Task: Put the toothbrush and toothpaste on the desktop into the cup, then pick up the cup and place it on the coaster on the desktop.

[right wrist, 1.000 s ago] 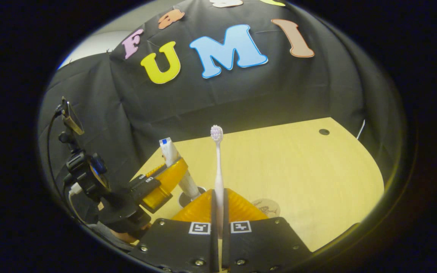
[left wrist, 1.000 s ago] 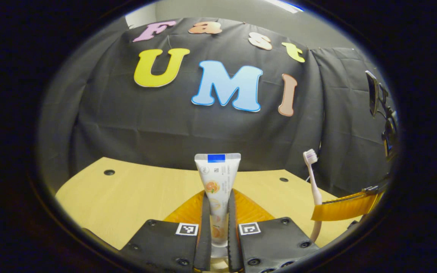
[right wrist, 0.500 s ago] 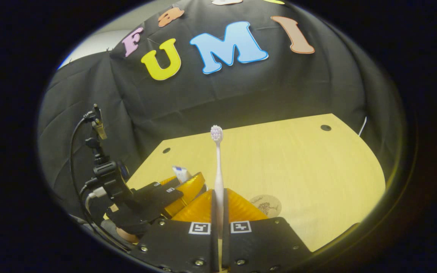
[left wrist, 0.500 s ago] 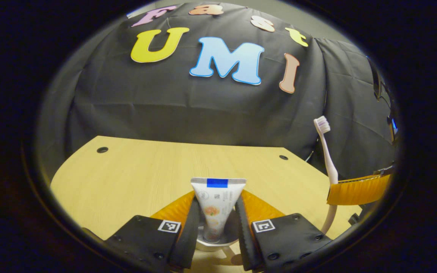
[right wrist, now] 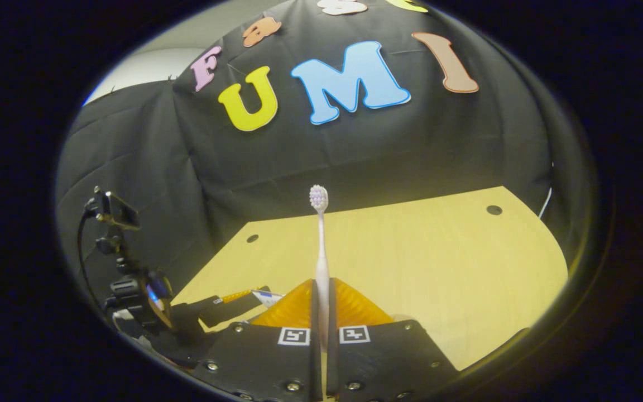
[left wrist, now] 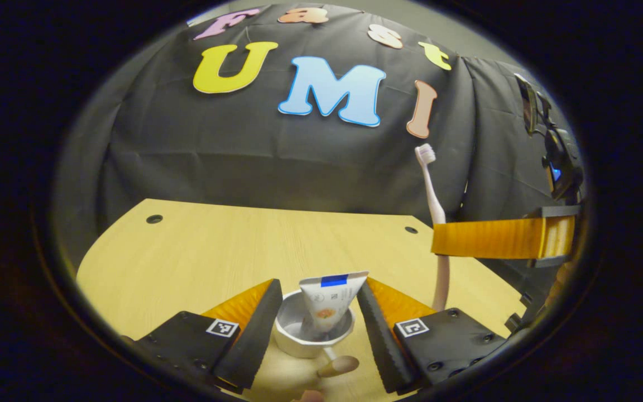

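Standing in the left gripper view: the toothpaste point(left wrist: 330, 298) rests upright in the white cup point(left wrist: 311, 334) on the desktop point(left wrist: 215, 251).
Left gripper point(left wrist: 316, 324): jaws spread wide on either side of the cup, touching neither cup nor tube.
Far right of that view: the right gripper point(left wrist: 438, 240) holds the toothbrush point(left wrist: 430, 184) upright, near the cup.
Right gripper view: both fingers point(right wrist: 315, 335) are clamped on the toothbrush handle, bristles up.
Left edge there: the left gripper's body and the tube's end show low down.
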